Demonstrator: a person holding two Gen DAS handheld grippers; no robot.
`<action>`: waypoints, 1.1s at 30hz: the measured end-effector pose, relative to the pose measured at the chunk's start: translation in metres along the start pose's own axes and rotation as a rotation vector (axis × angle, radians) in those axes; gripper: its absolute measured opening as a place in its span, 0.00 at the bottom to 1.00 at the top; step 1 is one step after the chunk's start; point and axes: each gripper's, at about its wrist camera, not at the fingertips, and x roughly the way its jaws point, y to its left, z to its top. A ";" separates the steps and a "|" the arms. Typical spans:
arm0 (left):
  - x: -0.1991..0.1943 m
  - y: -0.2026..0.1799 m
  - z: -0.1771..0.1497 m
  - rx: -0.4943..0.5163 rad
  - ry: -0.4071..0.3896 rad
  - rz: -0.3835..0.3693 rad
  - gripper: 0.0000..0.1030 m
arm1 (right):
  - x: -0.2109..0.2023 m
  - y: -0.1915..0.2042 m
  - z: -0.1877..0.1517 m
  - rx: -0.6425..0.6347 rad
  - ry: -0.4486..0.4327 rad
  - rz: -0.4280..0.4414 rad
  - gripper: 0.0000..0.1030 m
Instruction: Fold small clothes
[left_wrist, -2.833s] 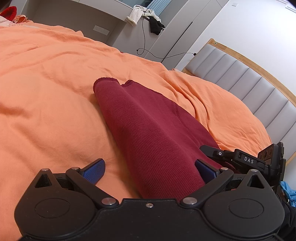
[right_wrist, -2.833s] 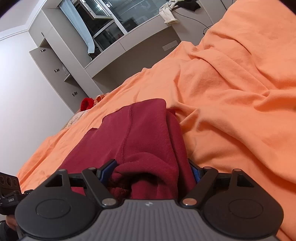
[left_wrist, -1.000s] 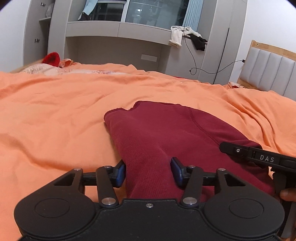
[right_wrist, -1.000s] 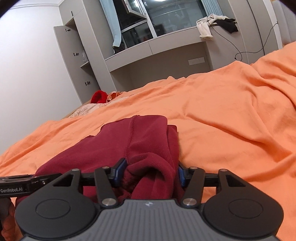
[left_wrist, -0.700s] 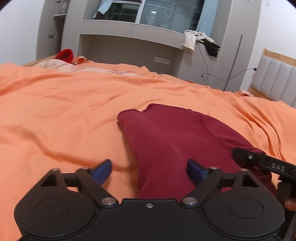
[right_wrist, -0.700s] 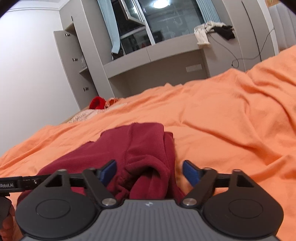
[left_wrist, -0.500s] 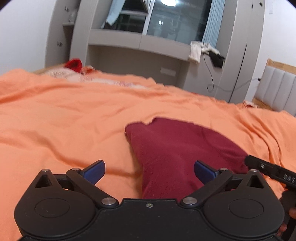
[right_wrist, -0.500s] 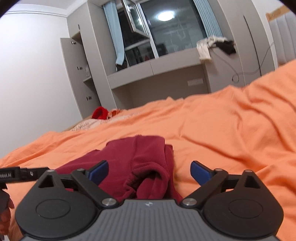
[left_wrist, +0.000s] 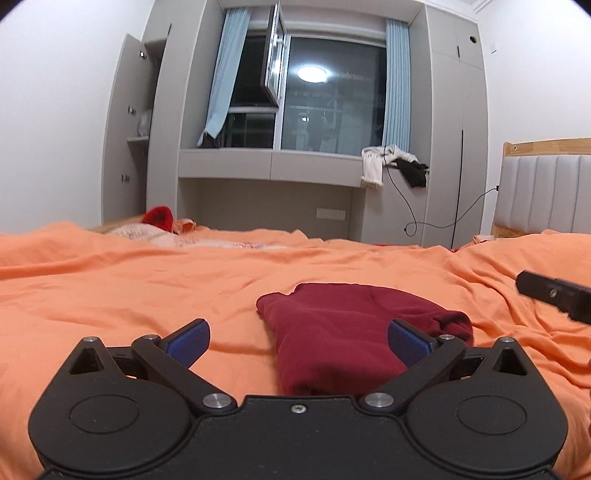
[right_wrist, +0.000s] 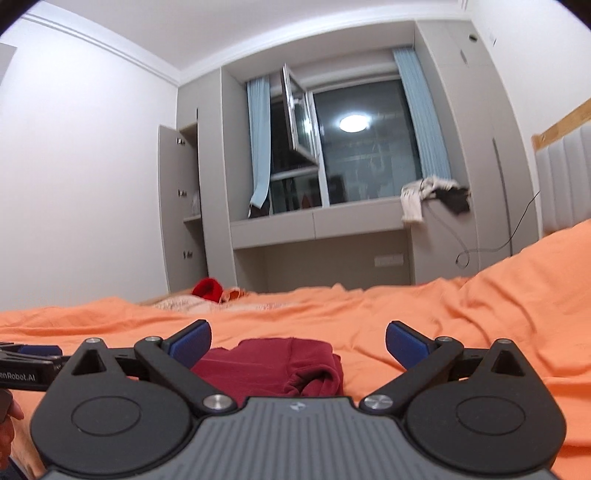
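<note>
A dark red folded garment (left_wrist: 343, 332) lies on the orange bed cover (left_wrist: 110, 288). In the right wrist view the garment (right_wrist: 273, 365) lies low, just past the gripper body. My left gripper (left_wrist: 297, 338) is open and empty, raised a little behind the garment's near end. My right gripper (right_wrist: 298, 341) is open and empty, lifted back from the garment. The right gripper's body (left_wrist: 554, 293) shows at the right edge of the left wrist view. The left gripper's body (right_wrist: 22, 365) shows at the left edge of the right wrist view.
A red item and pale clothes (left_wrist: 162, 221) lie at the far edge of the bed. A grey window desk (left_wrist: 273, 170) with draped clothes (left_wrist: 391, 166) and a hanging cable stands beyond. A padded headboard (left_wrist: 546, 192) is at the right.
Both grippers opened and let go of the red garment, then lifted and drew back from it. The garment now lies folded on the bed cover.
</note>
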 end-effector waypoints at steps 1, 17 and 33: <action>-0.009 -0.001 -0.003 0.002 -0.009 0.002 0.99 | -0.009 0.002 -0.001 -0.005 -0.012 -0.007 1.00; -0.091 0.005 -0.050 0.042 -0.020 0.012 0.99 | -0.107 0.024 -0.039 -0.029 0.030 -0.092 1.00; -0.092 0.010 -0.062 0.026 0.018 0.014 0.99 | -0.106 0.031 -0.053 -0.083 0.086 -0.098 1.00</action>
